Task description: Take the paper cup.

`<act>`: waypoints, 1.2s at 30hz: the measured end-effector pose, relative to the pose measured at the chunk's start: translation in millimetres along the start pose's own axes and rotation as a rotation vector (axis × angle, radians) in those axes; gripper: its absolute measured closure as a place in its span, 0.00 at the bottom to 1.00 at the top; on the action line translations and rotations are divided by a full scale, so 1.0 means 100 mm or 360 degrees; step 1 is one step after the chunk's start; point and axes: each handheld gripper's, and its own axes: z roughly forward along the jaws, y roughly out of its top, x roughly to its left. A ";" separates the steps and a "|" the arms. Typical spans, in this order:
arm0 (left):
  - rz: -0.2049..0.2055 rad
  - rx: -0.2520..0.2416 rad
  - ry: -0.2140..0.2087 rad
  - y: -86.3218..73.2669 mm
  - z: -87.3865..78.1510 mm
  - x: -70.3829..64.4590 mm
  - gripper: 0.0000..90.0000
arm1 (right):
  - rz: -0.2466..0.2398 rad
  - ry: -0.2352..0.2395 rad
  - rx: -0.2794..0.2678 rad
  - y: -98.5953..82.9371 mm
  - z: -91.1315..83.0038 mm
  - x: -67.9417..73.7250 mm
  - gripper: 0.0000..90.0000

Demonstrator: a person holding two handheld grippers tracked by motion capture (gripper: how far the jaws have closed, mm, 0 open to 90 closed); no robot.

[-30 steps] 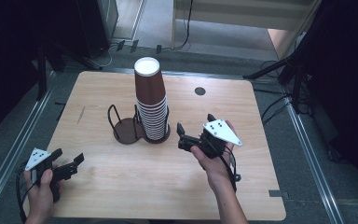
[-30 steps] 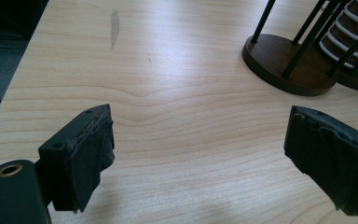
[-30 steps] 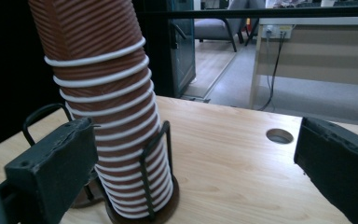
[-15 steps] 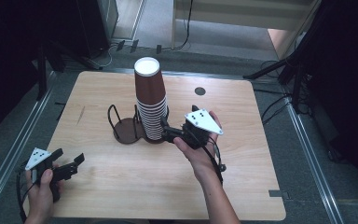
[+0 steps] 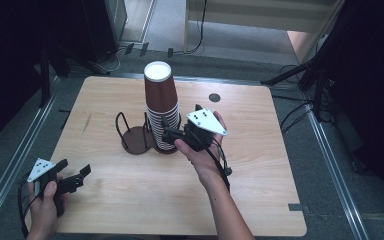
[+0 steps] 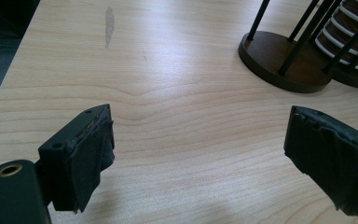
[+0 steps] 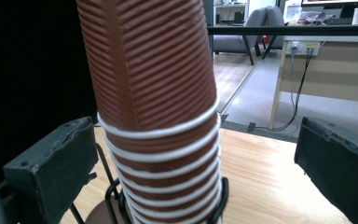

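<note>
Left claw: we see the left claw (image 5: 75, 177) low at the near left corner of the bench (image 5: 260, 165), its jaws wide apart over bare wood and holding nothing; compared with the earlier pictures it has not moved.

Right claw: the right claw (image 5: 172, 132) has come in from the right side of the bench and now stands at the cup stack (image 5: 161, 112). In the right gripper view its jaws are apart, one on each side of the cups (image 7: 161, 116); we cannot tell if a pad already touches.

What this means: we judge that the approach is finished and the next step is to close on the stack, probably to lift off the top cup.

Cup stack: it stands upright in the right ring of the wire holder (image 5: 130, 131), near the middle of the bench, where it was before.

Left ring: the brown base (image 6: 279, 60) beside the stack is free.

Far side: a small dark round mark (image 5: 214, 98) on the bench lies behind the stack, untouched.
</note>
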 end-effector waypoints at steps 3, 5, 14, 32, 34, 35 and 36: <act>0.0000 0.0001 -0.0001 0.00 0.00 0.00 0.10 | 0.0002 0.0008 -0.0005 0.03 0.05 0.04 0.00; 0.0001 0.0001 0.0000 0.00 0.00 0.00 0.10 | 0.0005 0.0011 -0.0008 0.05 0.09 0.06 0.00; 0.0001 0.0003 -0.0003 0.00 0.00 0.00 0.10 | 0.0015 0.0007 -0.0023 0.11 0.26 0.15 0.00; 0.0001 0.0008 -0.0010 0.00 0.01 0.01 0.10 | -0.0031 -0.0037 -0.0020 0.13 0.55 0.26 0.00; -0.0001 0.0011 -0.0011 0.00 0.01 0.01 0.10 | -0.0025 -0.0049 -0.0009 0.13 0.59 0.27 0.00; 0.0000 0.0012 -0.0012 0.00 0.01 0.01 0.10 | -0.0033 -0.0052 -0.0009 0.13 0.60 0.27 0.00; 0.0000 0.0012 -0.0012 0.00 0.01 0.01 0.10 | -0.0034 -0.0054 -0.0011 0.13 0.62 0.26 0.00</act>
